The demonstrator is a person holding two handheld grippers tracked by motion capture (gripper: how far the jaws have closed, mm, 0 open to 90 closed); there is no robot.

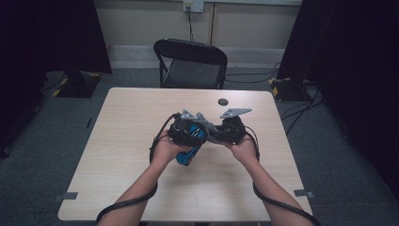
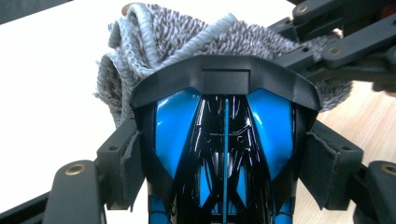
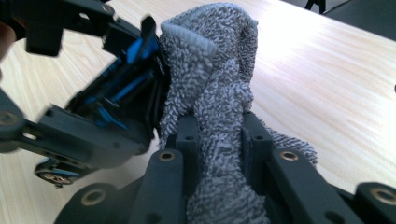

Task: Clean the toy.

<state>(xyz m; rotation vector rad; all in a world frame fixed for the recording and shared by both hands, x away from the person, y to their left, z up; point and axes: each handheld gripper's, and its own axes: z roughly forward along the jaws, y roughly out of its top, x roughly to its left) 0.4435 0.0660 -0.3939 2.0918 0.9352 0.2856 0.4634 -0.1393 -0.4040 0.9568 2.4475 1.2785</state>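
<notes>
Left gripper is clamped on a blue-and-black toy car — in the left gripper view both pads press the car's flanks, nose pointing away from the camera. The car sits wide between the jaws, so they stand well apart while grasping. Held up off the wooden table, over its middle, so the other hand can get at it.

Right gripper is pinched tight on a grey terry cloth; in the right gripper view the fabric is bunched between the two jaws and flops up and over toward the car. The cloth touches the car's front end, draped past its black bumper/spoiler edge — reads as wiping the toy, one hand steadying and the other rubbing. That's a judgement, not certain.

Hard to make out: in the high view both grippers and hands bunch together, the cloth is just a grey smear between them and the car only a blue patch under the left hand. Car's rear is cut off at the bottom of the left gripper view. A wheel pokes out low left in the right gripper view, blurred. Small dark round object on the table's far side — can't tell what it is. Black folding chair stands beyond the table.
</notes>
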